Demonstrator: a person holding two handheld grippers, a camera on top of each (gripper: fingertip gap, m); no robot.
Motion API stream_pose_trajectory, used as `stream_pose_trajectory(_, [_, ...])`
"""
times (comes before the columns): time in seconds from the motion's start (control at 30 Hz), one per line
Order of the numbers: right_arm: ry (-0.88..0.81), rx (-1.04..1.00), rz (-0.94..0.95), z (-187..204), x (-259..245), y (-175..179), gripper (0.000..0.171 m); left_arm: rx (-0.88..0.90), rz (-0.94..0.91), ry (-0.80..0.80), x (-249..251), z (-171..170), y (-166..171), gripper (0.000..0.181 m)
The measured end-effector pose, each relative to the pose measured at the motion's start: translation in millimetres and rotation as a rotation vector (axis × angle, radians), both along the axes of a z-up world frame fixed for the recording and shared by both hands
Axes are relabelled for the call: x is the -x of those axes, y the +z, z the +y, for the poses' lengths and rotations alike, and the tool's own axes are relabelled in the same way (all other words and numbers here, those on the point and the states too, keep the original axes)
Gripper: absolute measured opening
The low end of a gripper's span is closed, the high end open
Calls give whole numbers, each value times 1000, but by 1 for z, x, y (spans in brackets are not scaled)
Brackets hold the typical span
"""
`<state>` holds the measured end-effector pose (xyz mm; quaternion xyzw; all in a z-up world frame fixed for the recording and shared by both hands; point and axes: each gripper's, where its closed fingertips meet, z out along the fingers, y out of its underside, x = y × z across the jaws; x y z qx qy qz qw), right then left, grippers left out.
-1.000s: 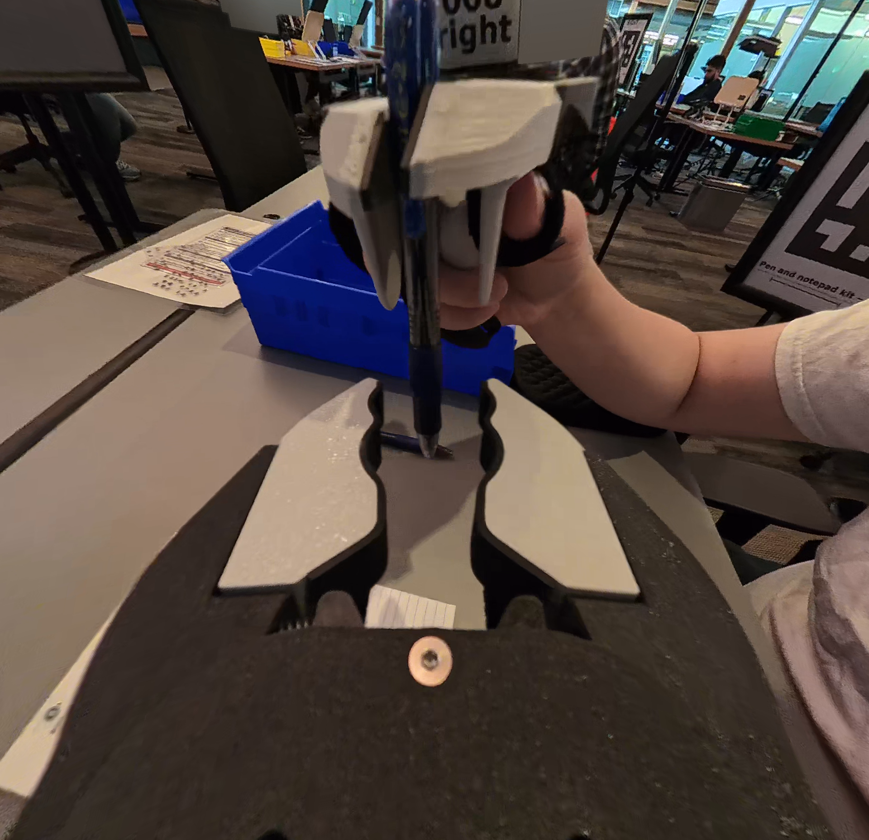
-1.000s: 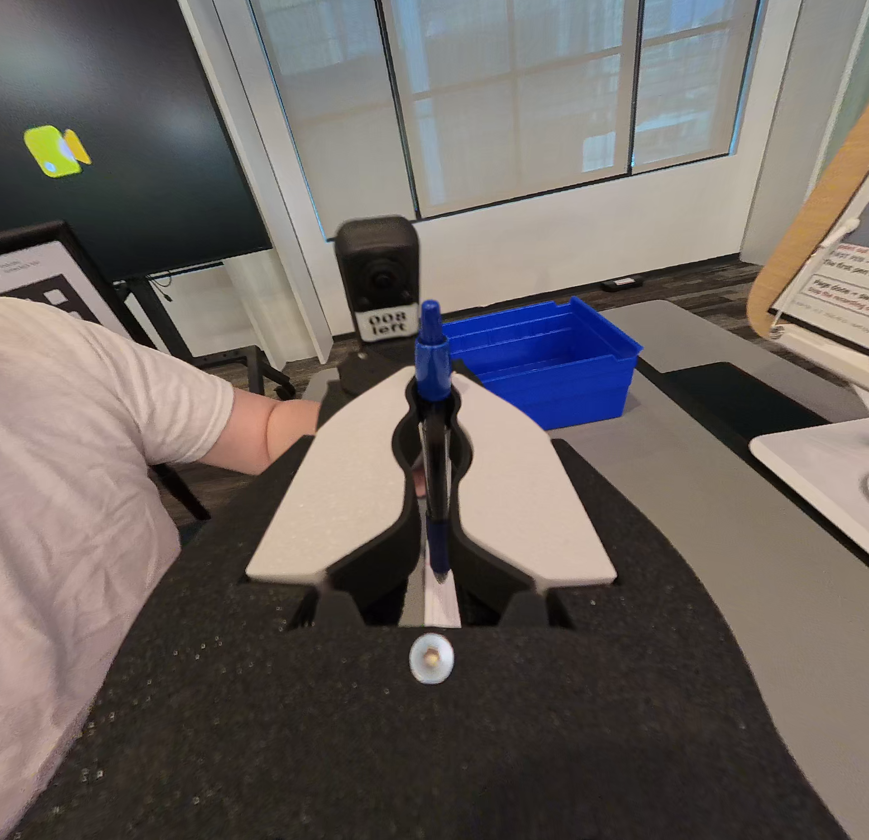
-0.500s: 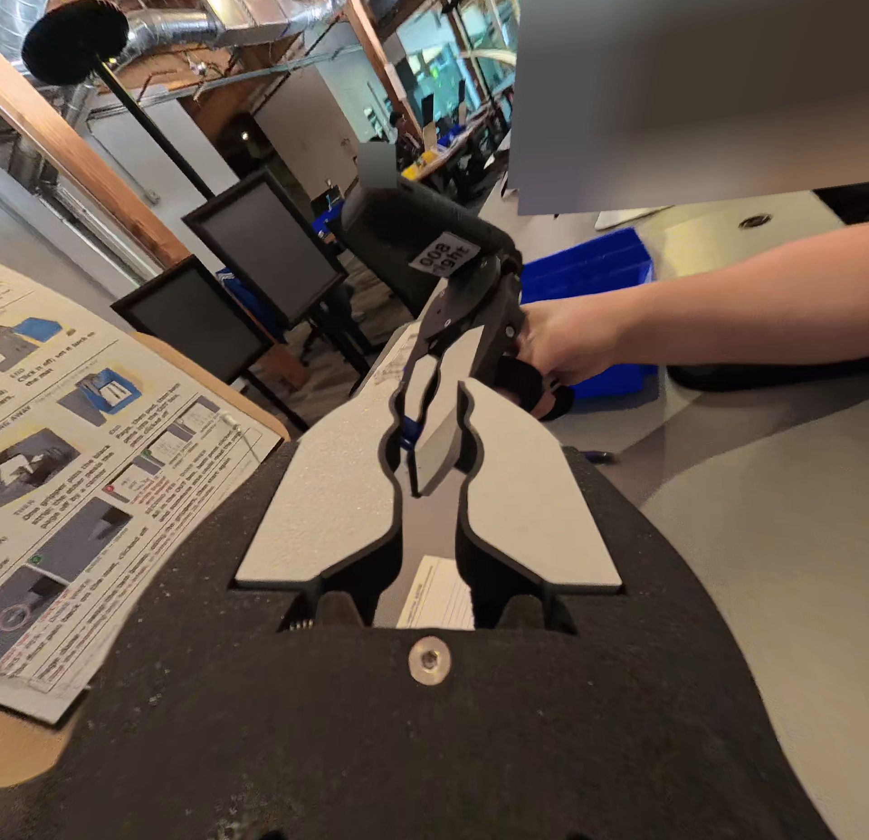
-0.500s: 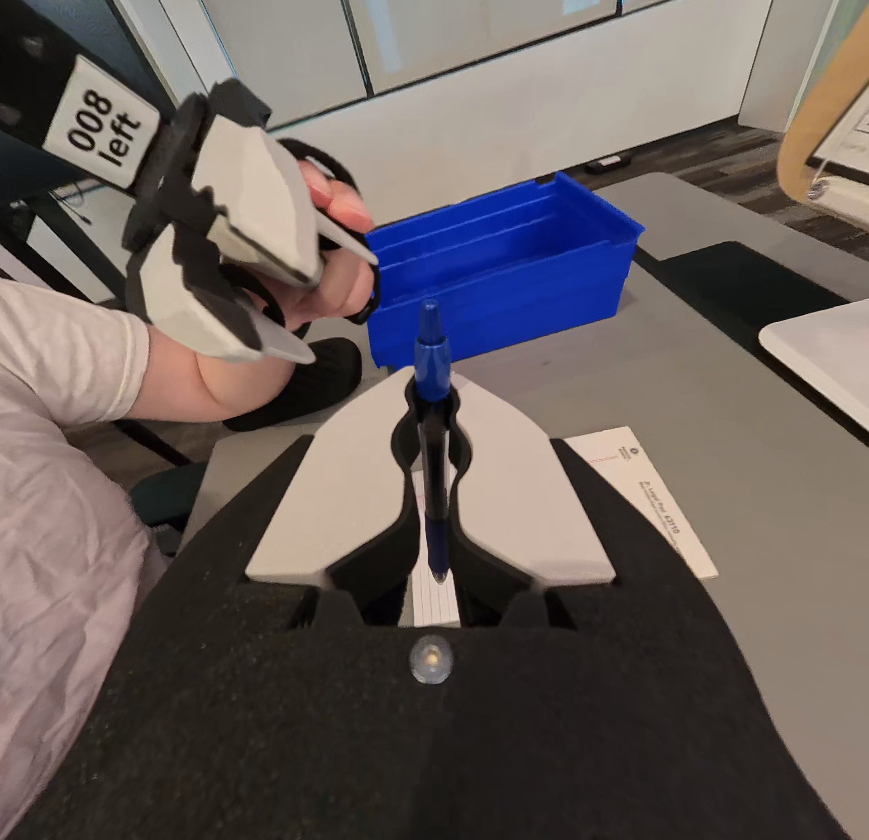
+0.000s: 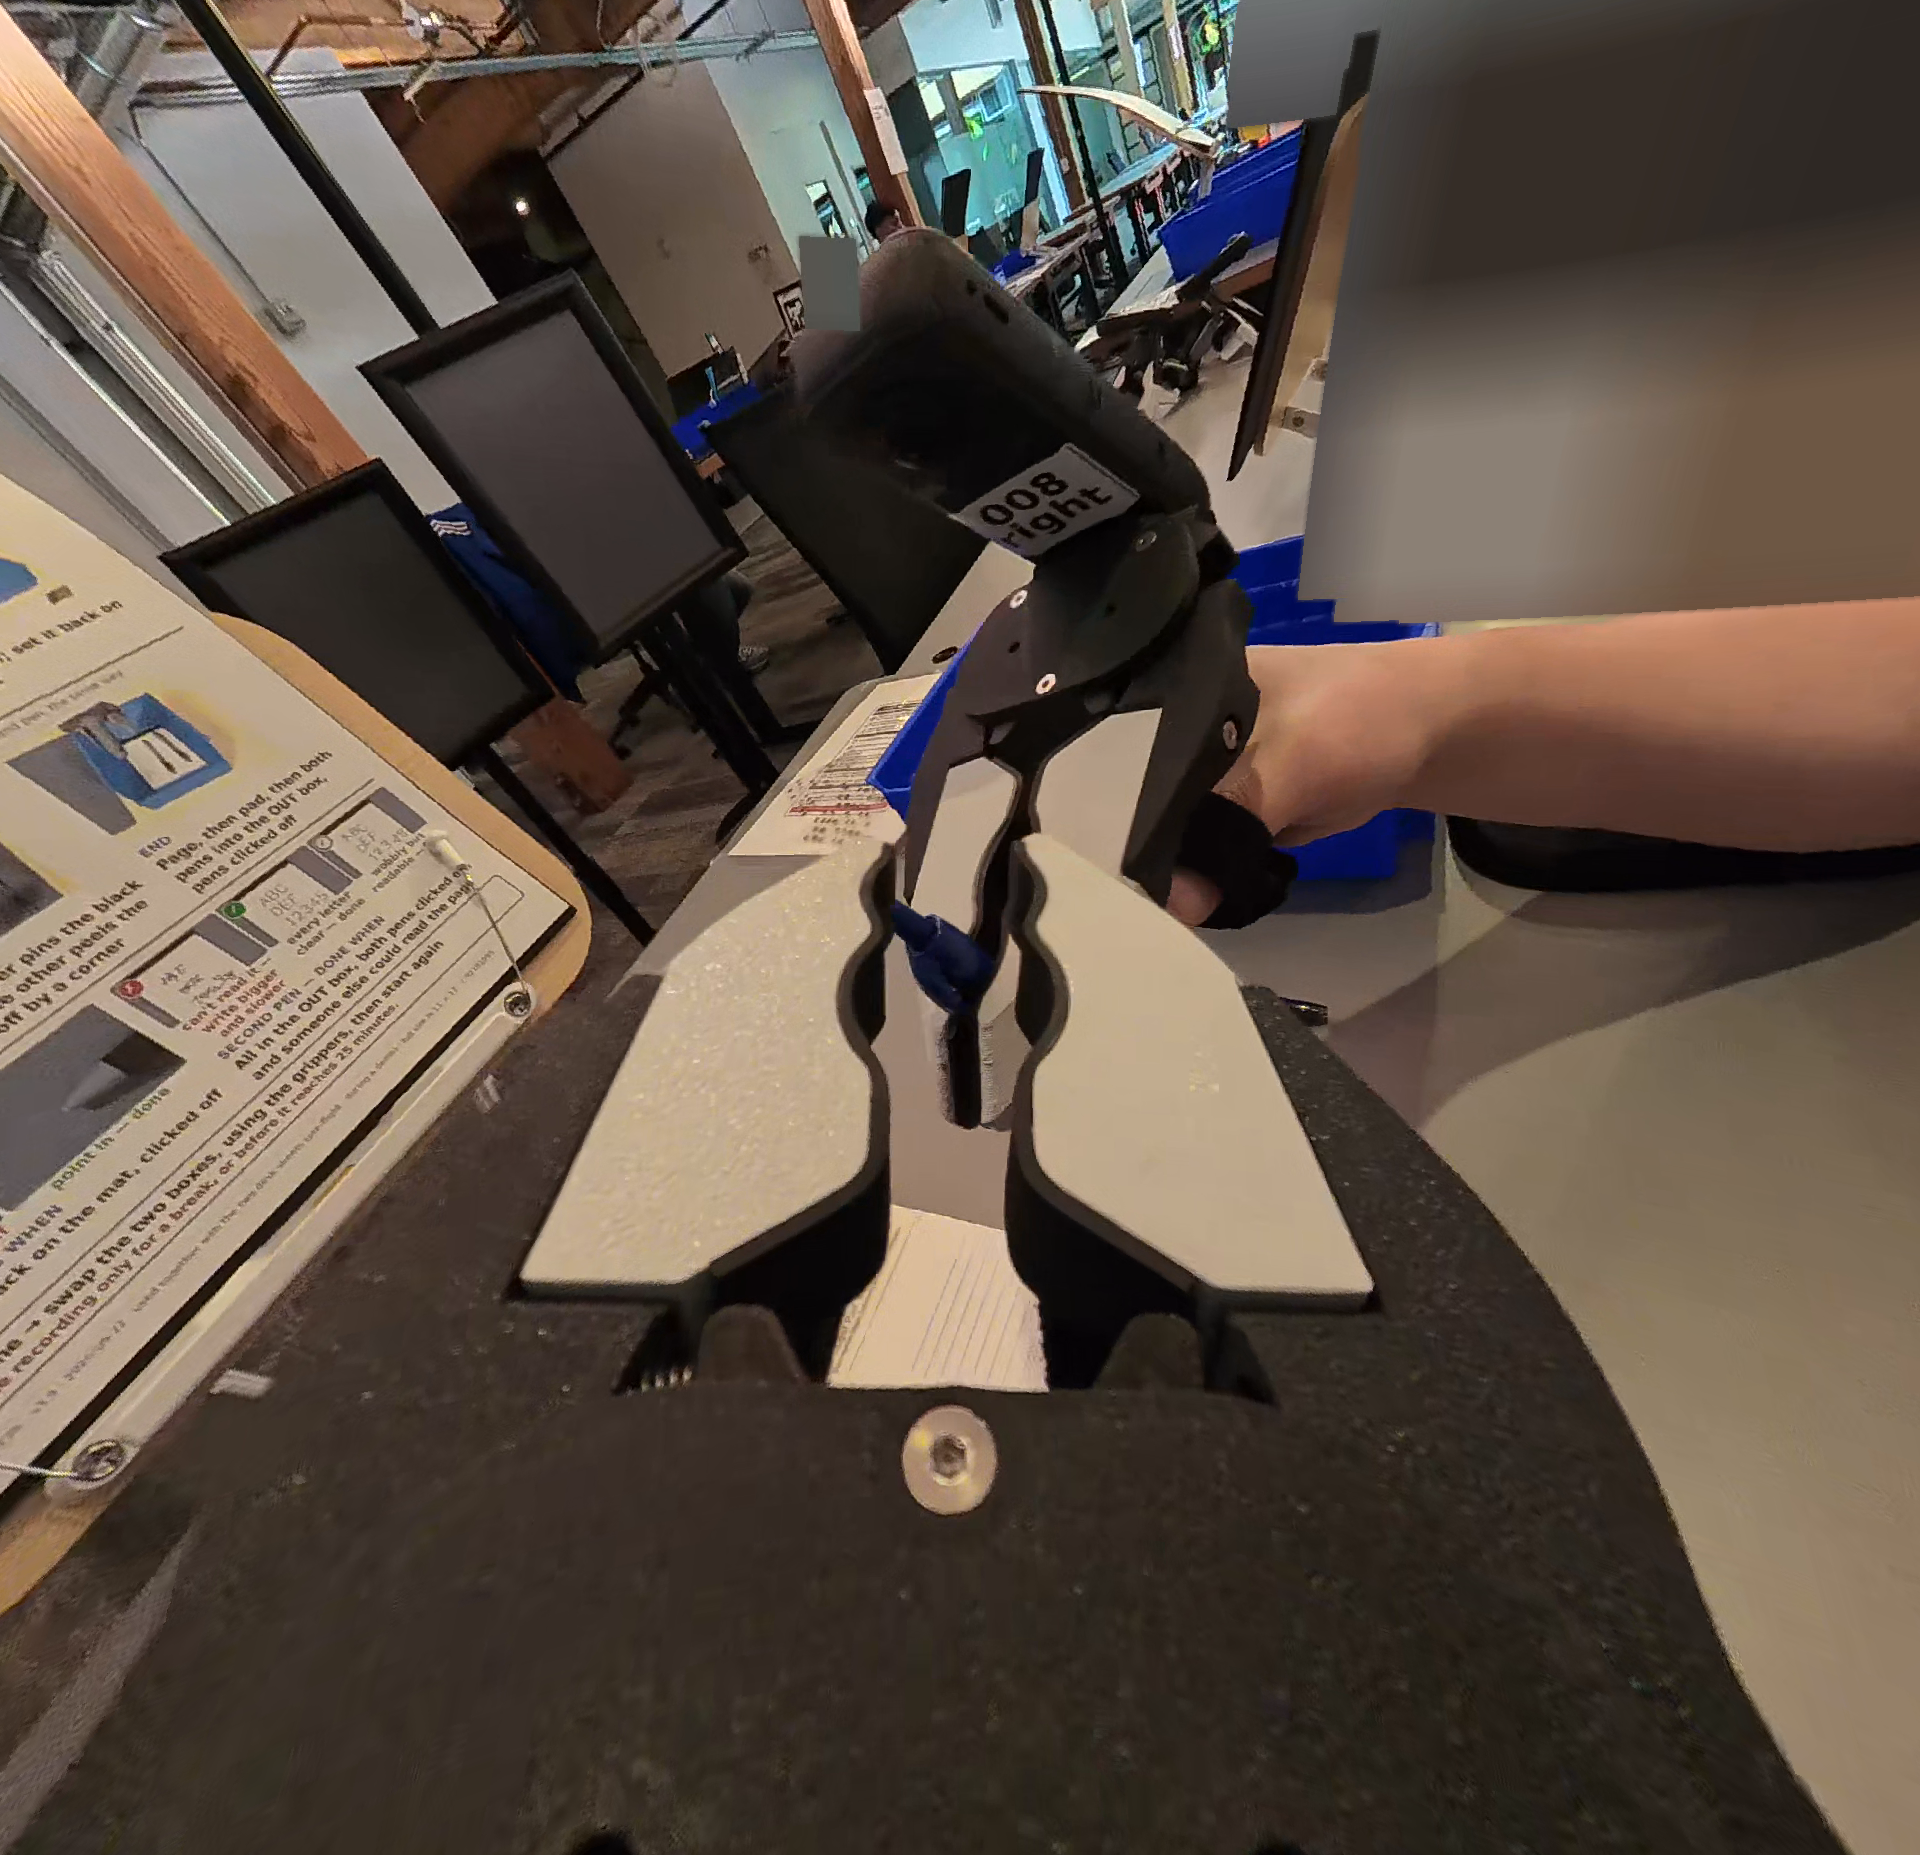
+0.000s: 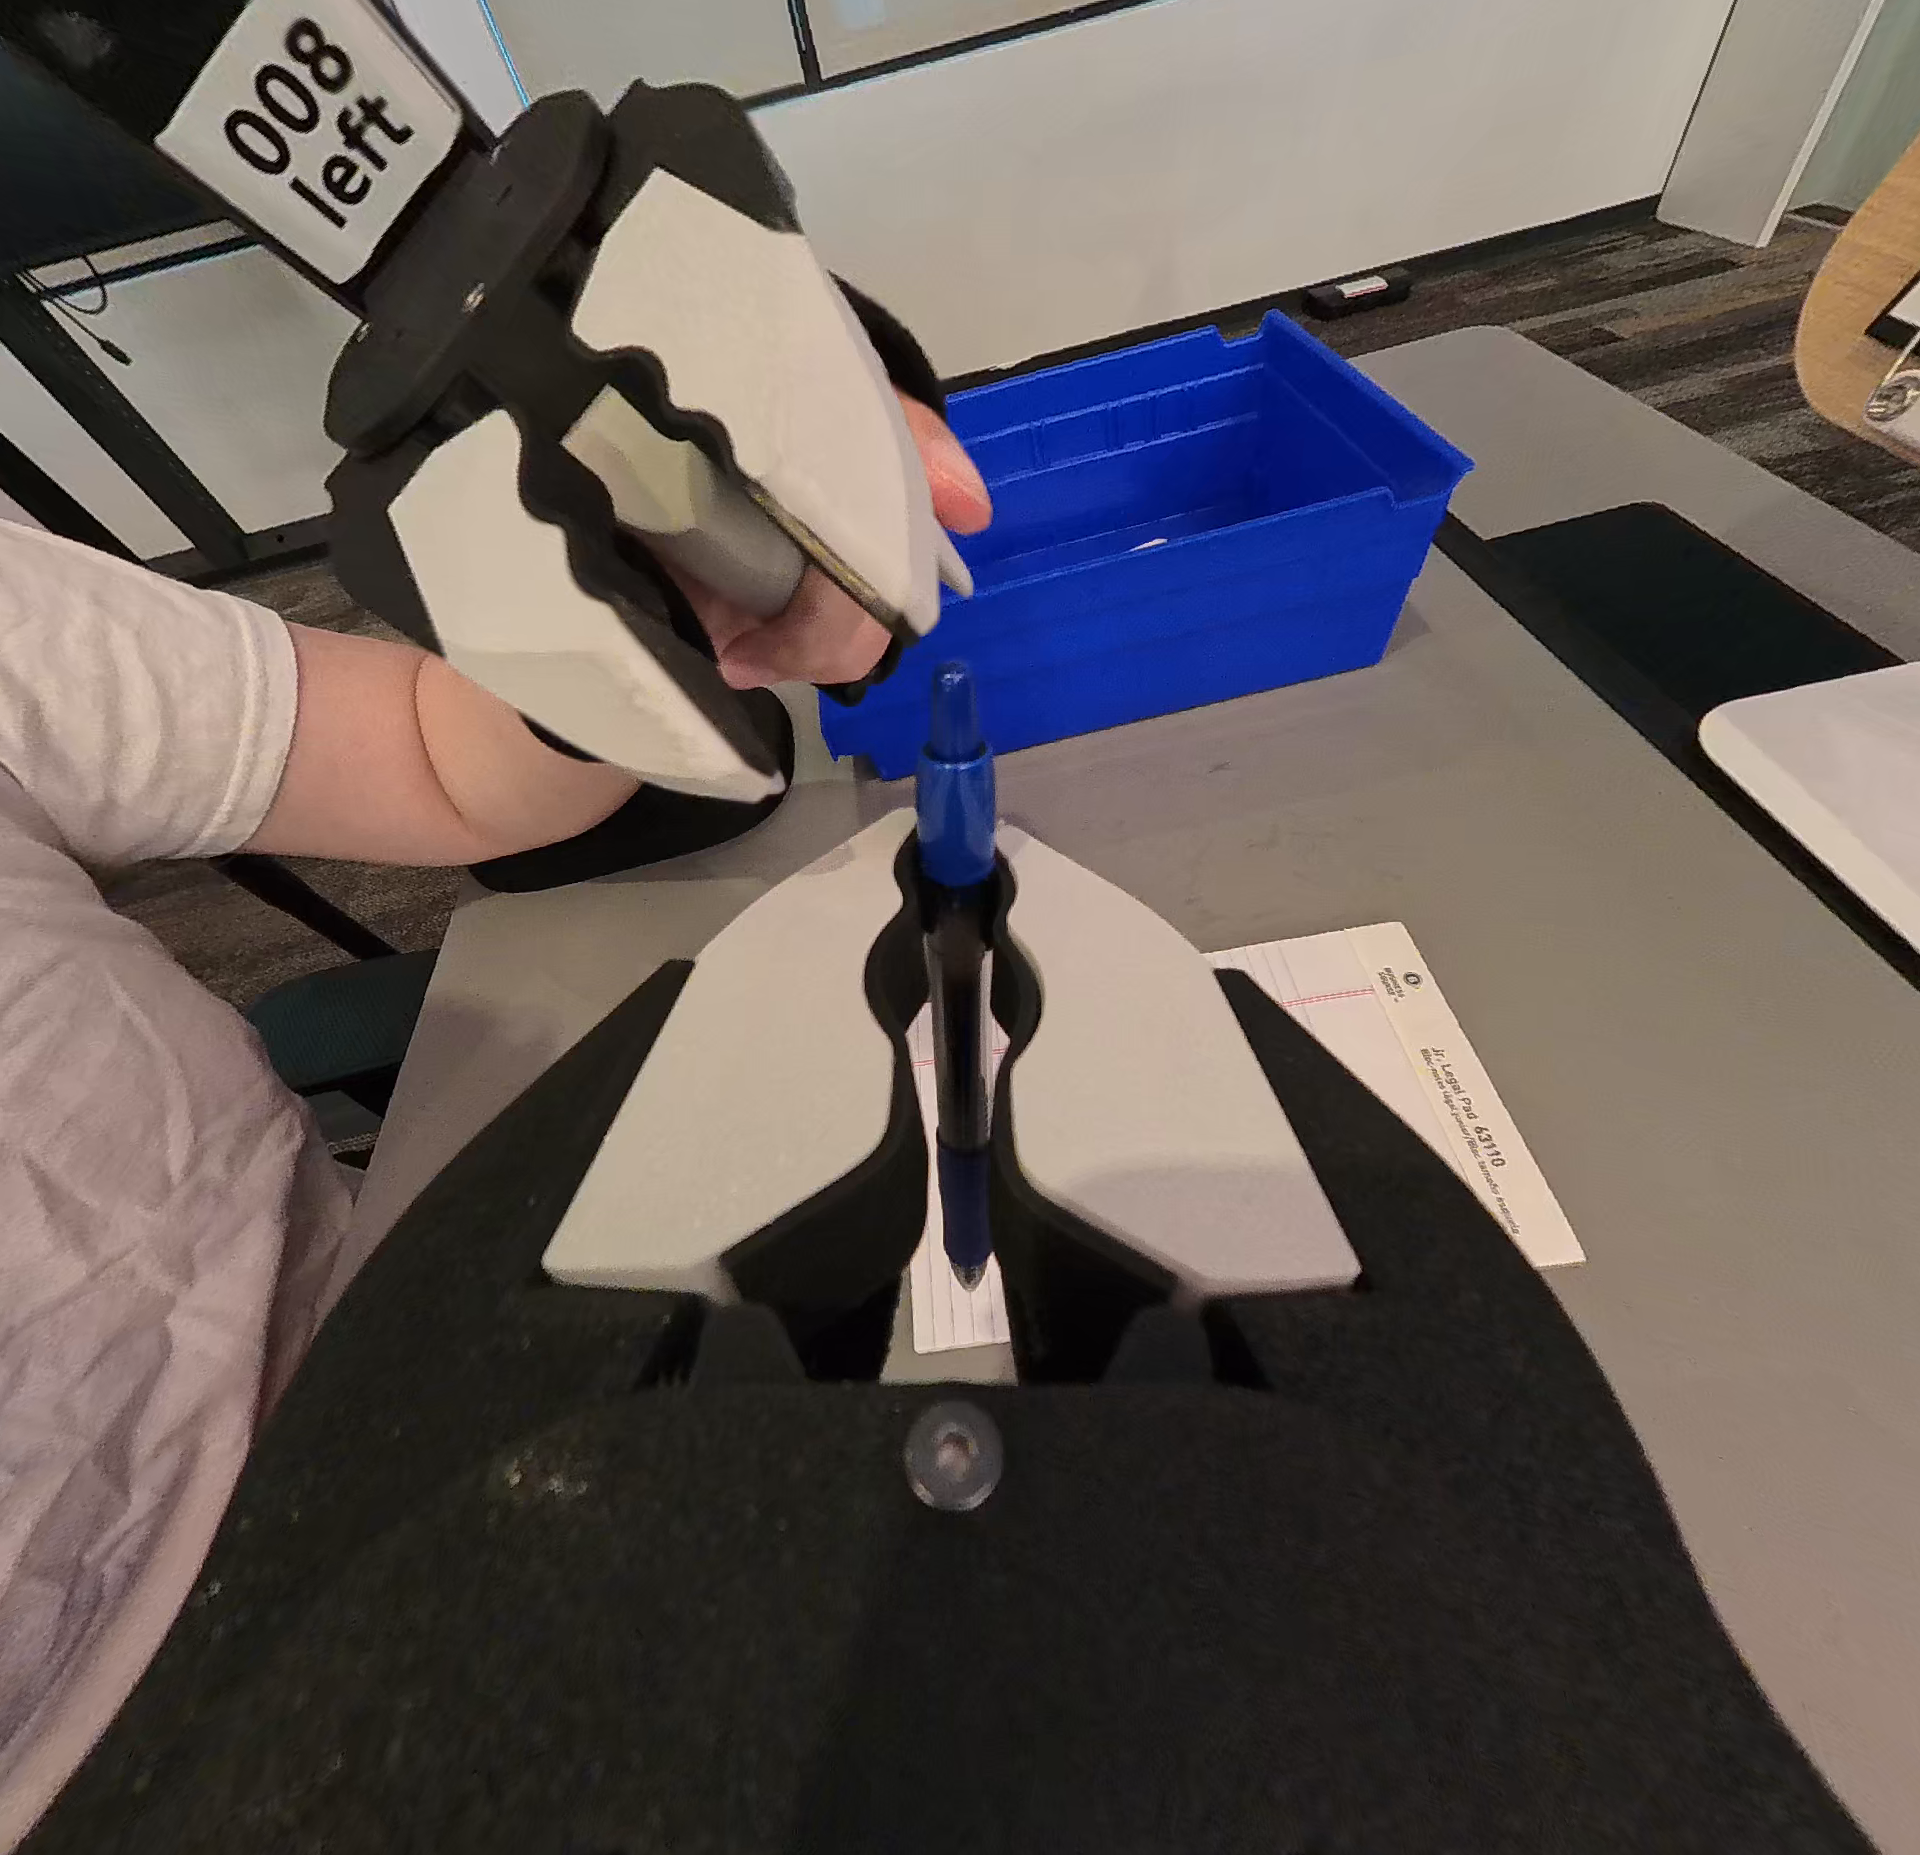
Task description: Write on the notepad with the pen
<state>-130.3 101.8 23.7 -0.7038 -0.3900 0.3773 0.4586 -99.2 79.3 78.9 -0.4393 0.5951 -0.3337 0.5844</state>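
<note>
1. We've got a grey table [image 6: 1558, 766] here.
2. On it sits our blue bin [image 6: 1164, 579], toward the far edge.
3. The white lined notepad [image 6: 1392, 1067] lies flat, nearer us.
4. A printed sheet [image 5: 842, 797] rests beside the bin.

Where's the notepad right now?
In the right wrist view, the white lined notepad lies flat on the grey table, under the right tongs holding the blue pen.
</note>
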Motion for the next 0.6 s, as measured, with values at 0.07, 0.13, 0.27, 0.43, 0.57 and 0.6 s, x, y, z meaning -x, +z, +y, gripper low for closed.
stream_pose_trajectory(0.07, [1,-3,-5,0,0,0,6,25,0,-6,0,1,-1,18])
stream_pose_trajectory(0.13, [5,-3,-5,-1,1,0,6,34,-9,-14,0,1,-1,17])
stream_pose_trajectory(0.27, [9,-4,0,-1,0,1,6,51,-11,-28,0,0,0,18])
stream_pose_trajectory(0.43, [10,-10,4,-2,0,2,6,120,-14,-56,-1,-1,-1,17])
stream_pose_trajectory(0.57, [11,-18,-4,-2,0,2,6,181,-41,-75,-1,-1,2,12])
stream_pose_trajectory(0.6, [11,-24,-8,-2,1,2,6,214,-65,-78,0,0,5,5])
